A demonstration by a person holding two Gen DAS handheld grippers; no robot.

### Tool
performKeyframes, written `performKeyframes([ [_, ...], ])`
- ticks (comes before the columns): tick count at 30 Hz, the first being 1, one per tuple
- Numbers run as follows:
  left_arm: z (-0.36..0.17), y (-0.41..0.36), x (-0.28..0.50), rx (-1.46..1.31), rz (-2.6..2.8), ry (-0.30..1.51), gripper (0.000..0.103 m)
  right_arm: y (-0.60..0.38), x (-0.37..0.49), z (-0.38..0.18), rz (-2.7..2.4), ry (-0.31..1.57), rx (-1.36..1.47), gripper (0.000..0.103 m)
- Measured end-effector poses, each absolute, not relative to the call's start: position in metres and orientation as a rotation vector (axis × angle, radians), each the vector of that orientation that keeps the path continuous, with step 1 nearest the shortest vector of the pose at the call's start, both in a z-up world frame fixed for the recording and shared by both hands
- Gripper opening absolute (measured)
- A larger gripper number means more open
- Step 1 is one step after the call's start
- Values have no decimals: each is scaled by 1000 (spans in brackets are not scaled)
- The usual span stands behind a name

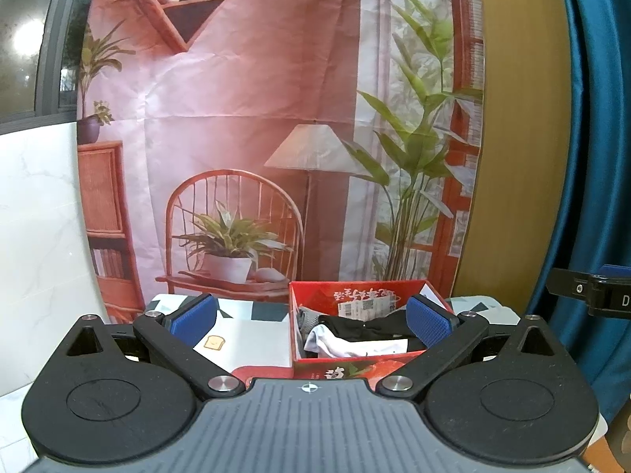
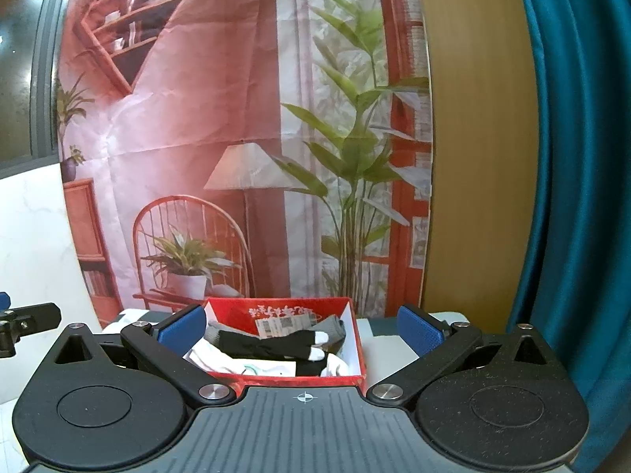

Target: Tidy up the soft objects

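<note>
A red cardboard box (image 1: 335, 368) (image 2: 357, 343) stands on the table and holds a black sock (image 1: 361, 329) (image 2: 260, 345), white socks (image 1: 351, 349) (image 2: 221, 360) and a grey one (image 1: 307, 317) (image 2: 335, 327). My left gripper (image 1: 313, 321) is open and empty, held back from the box, which sits toward its right finger. My right gripper (image 2: 301, 329) is also open and empty, with the box between its spread fingers but farther away. Part of the right gripper (image 1: 591, 289) shows at the right edge of the left wrist view.
A patterned tablecloth (image 1: 244, 335) with a toast picture covers the table. Behind it hangs a printed backdrop (image 1: 276, 138) of a room. A wooden panel (image 2: 477, 157) and a blue curtain (image 2: 572, 197) are on the right, a white marbled wall (image 1: 39, 216) on the left.
</note>
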State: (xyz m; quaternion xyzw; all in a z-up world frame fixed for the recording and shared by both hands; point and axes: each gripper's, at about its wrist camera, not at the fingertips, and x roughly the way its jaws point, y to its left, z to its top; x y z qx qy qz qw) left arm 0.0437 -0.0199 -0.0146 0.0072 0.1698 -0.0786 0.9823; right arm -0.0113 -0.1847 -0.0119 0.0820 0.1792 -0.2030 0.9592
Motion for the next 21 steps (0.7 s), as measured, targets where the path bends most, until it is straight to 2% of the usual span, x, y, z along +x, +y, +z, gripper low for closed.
performKeyframes([
  [21, -13, -14, 45, 10, -120, 355, 103, -191, -10, -13, -423, 374, 172, 103],
])
